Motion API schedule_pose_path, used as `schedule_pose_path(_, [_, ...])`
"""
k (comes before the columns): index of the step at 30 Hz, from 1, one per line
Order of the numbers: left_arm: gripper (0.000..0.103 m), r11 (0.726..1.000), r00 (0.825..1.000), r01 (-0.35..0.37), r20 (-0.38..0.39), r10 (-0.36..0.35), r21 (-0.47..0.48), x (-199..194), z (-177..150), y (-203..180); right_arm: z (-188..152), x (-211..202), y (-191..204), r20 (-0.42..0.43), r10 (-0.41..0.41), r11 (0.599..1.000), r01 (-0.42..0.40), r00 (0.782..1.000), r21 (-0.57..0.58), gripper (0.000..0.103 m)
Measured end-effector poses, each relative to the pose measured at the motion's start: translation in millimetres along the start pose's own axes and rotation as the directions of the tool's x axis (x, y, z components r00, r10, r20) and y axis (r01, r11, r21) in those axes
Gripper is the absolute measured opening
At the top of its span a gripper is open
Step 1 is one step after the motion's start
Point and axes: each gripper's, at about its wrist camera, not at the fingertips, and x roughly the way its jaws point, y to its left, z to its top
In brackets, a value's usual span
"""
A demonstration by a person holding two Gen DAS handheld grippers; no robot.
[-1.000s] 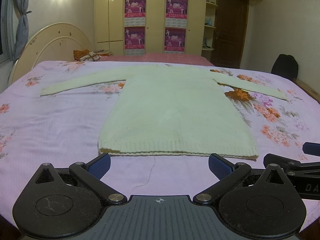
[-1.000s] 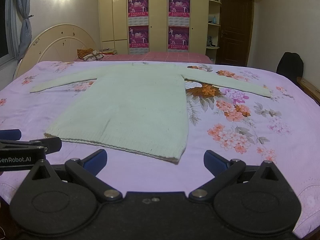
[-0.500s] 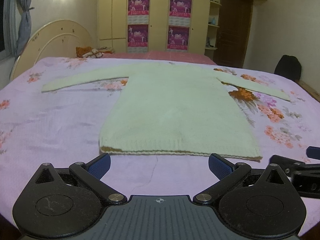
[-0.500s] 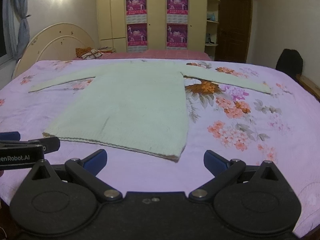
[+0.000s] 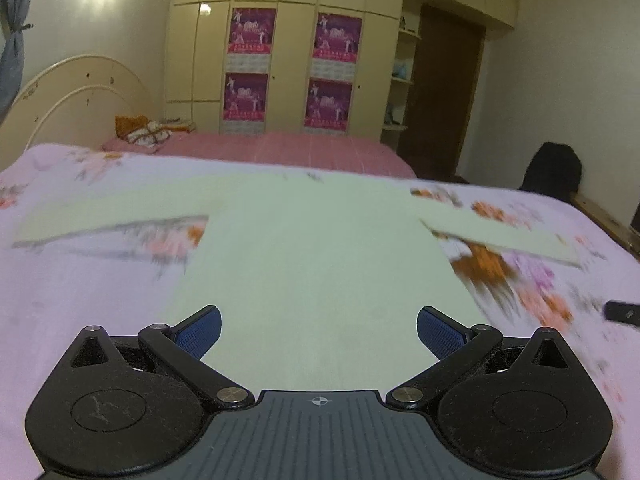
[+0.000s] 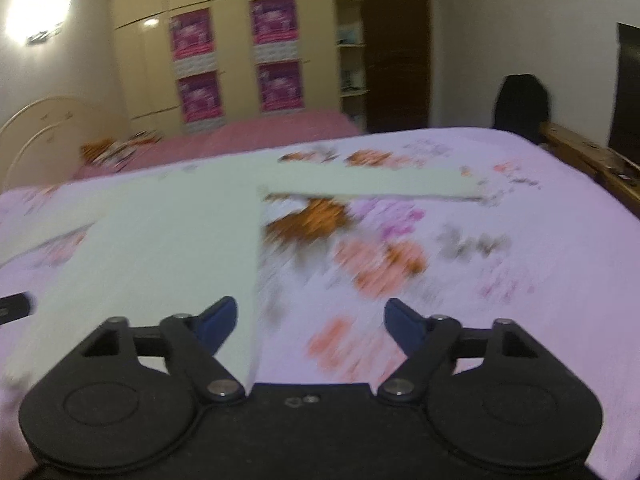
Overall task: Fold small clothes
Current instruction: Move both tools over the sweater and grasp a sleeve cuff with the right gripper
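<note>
A pale green knit sweater (image 5: 316, 248) lies flat on the bed, both sleeves spread sideways. It also shows in the right wrist view (image 6: 168, 240), motion-blurred. My left gripper (image 5: 319, 330) is open and empty, over the sweater's lower body. My right gripper (image 6: 311, 320) is open and empty, over the sweater's right side edge; its left fingertip (image 6: 218, 320) is above the fabric, its right one above the sheet. The right sleeve (image 6: 380, 184) stretches to the right. The hem is hidden under both grippers.
The bed has a lilac floral sheet (image 5: 80, 300). A pink bed (image 5: 280, 148), a cream headboard (image 5: 80, 92) and a wardrobe (image 5: 288, 60) stand behind. A black chair (image 6: 520, 104) and a wooden edge (image 6: 588, 156) are at the right.
Both grippers have moved forward over the sweater; its hem has passed out of sight beneath them. The right gripper has also turned to the right. Both stay open.
</note>
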Motion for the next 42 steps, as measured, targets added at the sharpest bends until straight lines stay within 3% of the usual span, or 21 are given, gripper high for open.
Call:
schedule_pose_path(7, [0.103,0.996,0.996,-0.08,-0.031,0.081,0.025,81,48,3,66,93,-72,0.056,-0.069,0.985,0.059,0.996,0.16,0.05])
schedule_pose_path(10, [0.103,0.993,0.991,-0.107,-0.072,0.11,0.05,117,57,3,83,143,-117,0.04,-0.105,0.954,0.089,0.994,0.288,0.043])
schedule_pose_path(14, [0.103,0.997,0.983,-0.081,-0.163,0.083,0.019,159,64,5,81,202,-171,-0.02,-0.145,0.882,0.138,0.989,0.45,0.037])
schedule_pose_path(18, [0.103,0.993,0.97,-0.085,-0.222,0.102,0.083,194,63,-6,71,246,-213,-0.059,-0.164,0.805,0.168,0.985,0.569,0.034])
schedule_pose_path(24, [0.103,0.986,0.95,-0.132,-0.27,0.155,0.1,242,56,-14,63,271,-233,0.01,-0.113,0.762,0.08,0.994,0.642,0.032])
schedule_pose_path(27, [0.103,0.984,0.941,-0.162,-0.291,0.175,0.068,258,55,-14,65,282,-231,0.027,-0.1,0.774,0.061,0.995,0.631,0.03])
schedule_pose_path(31, [0.103,0.989,0.944,-0.136,-0.295,0.147,0.057,266,58,-11,74,291,-229,0.023,-0.113,0.781,0.075,0.993,0.62,0.007])
schedule_pose_path(36, [0.103,0.985,0.945,-0.166,-0.276,0.174,0.053,271,68,5,87,299,-216,0.026,-0.148,0.821,0.108,0.989,0.561,0.005])
schedule_pose_path(42, [0.103,0.987,0.957,-0.152,-0.242,0.162,0.057,285,87,29,118,306,-139,0.089,-0.004,0.915,-0.032,0.996,0.403,0.005])
